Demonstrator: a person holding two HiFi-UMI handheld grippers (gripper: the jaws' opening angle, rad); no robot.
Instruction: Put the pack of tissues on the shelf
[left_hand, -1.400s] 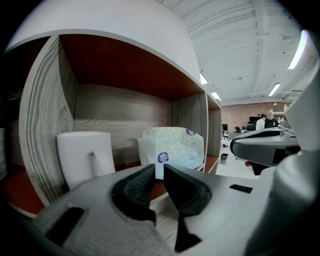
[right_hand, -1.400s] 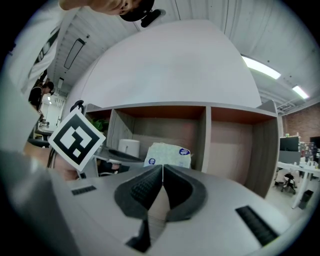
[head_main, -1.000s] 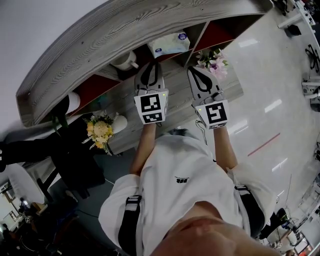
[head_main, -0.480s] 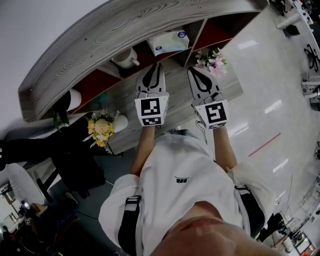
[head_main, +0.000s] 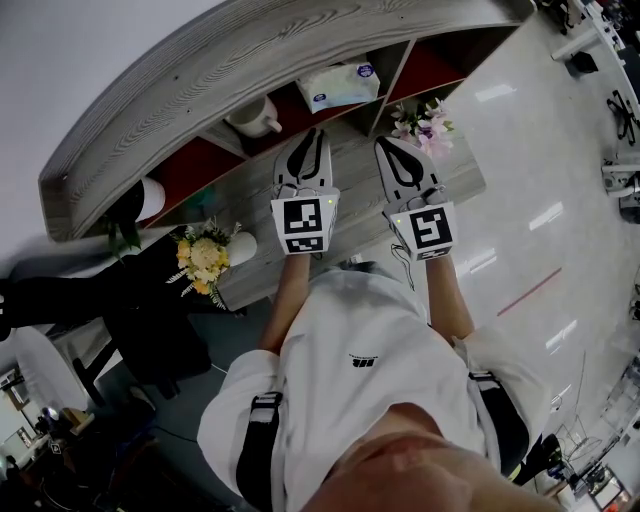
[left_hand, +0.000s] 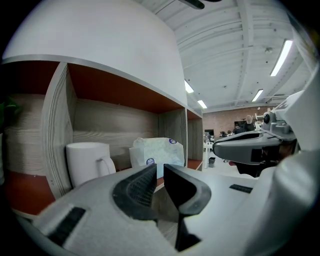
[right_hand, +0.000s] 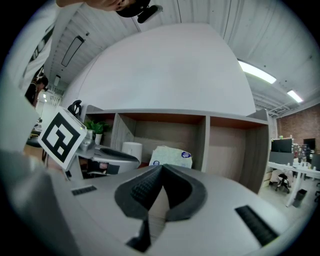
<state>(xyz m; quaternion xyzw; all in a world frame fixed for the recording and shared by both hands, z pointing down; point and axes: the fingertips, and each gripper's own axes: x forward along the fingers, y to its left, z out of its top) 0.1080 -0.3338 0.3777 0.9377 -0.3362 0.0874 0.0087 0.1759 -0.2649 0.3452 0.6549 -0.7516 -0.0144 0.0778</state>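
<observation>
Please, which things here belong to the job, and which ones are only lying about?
For the job: pack of tissues, shelf.
Only lying about: white mug, yellow flowers, pink flowers.

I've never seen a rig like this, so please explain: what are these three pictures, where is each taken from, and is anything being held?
A person wears a head camera. Its view looks down on their white shirt and two hand-held tools, the left gripper and the right gripper. The other two pictures come from cameras riding on each gripper, looking along its jaws. Both face a wooden shelf, where the pack of tissues and a white mug share one compartment. Neither gripper holds anything: the left jaws stand a slit apart, the right ones touch.
</observation>
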